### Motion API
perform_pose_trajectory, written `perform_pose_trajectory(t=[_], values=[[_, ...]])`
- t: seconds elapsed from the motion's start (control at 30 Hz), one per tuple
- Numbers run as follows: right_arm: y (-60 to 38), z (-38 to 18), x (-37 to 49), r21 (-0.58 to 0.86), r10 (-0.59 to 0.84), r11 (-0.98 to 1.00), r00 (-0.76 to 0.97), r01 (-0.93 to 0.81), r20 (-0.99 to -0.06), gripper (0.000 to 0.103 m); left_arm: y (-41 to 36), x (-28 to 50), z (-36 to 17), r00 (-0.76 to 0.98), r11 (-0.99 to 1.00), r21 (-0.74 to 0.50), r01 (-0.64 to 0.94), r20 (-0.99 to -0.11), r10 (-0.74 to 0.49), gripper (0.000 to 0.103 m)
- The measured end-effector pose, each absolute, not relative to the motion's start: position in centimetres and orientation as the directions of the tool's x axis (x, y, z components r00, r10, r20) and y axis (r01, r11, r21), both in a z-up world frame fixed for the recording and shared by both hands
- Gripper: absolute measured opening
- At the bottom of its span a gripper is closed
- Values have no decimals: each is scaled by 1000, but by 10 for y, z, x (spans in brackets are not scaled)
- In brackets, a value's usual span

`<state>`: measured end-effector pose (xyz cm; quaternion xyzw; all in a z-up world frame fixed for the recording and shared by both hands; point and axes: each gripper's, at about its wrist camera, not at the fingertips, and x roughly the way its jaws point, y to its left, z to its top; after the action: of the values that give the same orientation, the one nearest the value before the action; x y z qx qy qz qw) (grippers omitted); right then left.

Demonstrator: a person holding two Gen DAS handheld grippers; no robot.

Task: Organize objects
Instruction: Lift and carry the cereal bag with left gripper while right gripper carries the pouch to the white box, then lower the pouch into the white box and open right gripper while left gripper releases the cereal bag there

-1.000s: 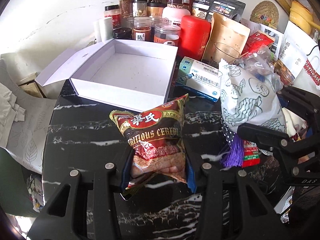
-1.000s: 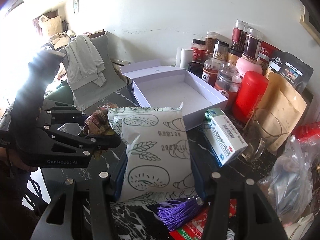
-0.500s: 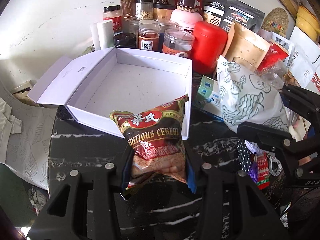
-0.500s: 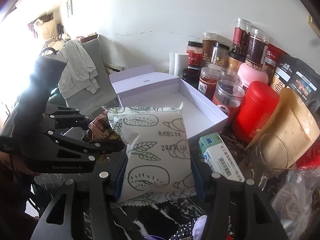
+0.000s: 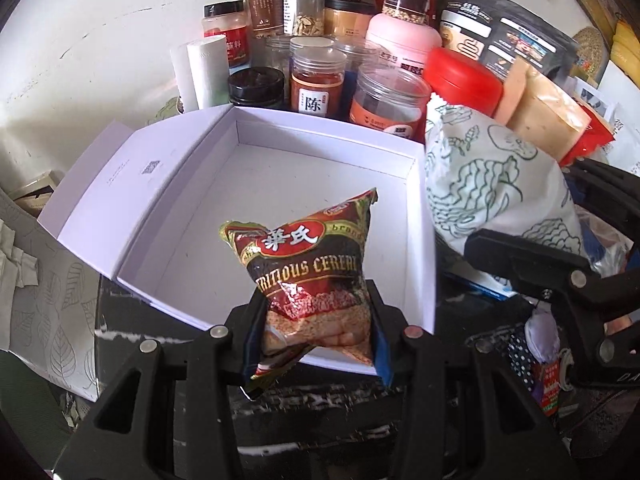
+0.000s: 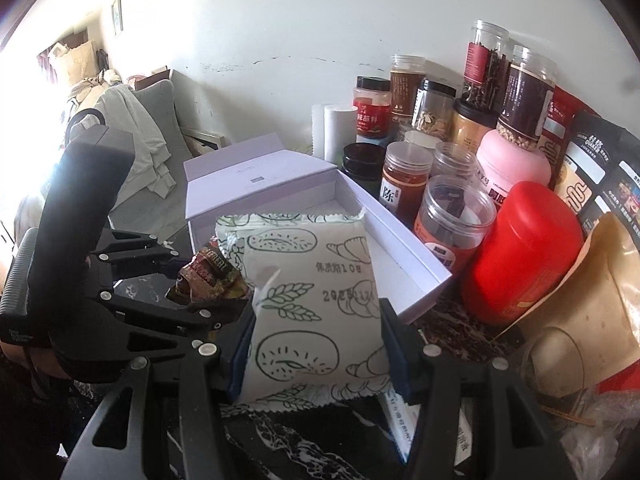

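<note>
Midway: left hand-held gripper (image 5: 316, 336) clamped on cereal packet (image 5: 312, 272), held above open white box (image 5: 328, 184), which has nothing in it yet. Right hand-held gripper (image 6: 316, 344) clamped on white pastry packet (image 6: 312, 296) at the box's near edge. Neither released. Only right view shows red canister (image 6: 524, 256) fully and chair (image 6: 160, 128).

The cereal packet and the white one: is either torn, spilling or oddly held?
Nothing stands out. The cereal packet is pinched by the left gripper above the open white box; the white pastry packet sits in the right gripper. Both look crumpled but sealed, and no spill shows.
</note>
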<state>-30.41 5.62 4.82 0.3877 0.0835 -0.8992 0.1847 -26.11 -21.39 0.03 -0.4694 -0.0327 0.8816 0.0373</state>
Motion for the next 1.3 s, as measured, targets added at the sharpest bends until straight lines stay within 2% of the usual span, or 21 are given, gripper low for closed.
perform_pose_trajectory(t=[0.43,0.87,1.3], values=[[53,38,-376,28,-268,-924,-593,382,-759,56,-231,-338,-29,-498,-1000,4,-13,-867,3,42],[51,4,-430,25,-214,-941,-536,337,-817,56,-258,-385,-49,-466,-1000,-16,9,-885,10,42],[39,-21,-445,-10,-153,-950,-494,312,-856,56,-261,-399,-72,-443,-999,-32,10,-896,25,42]])
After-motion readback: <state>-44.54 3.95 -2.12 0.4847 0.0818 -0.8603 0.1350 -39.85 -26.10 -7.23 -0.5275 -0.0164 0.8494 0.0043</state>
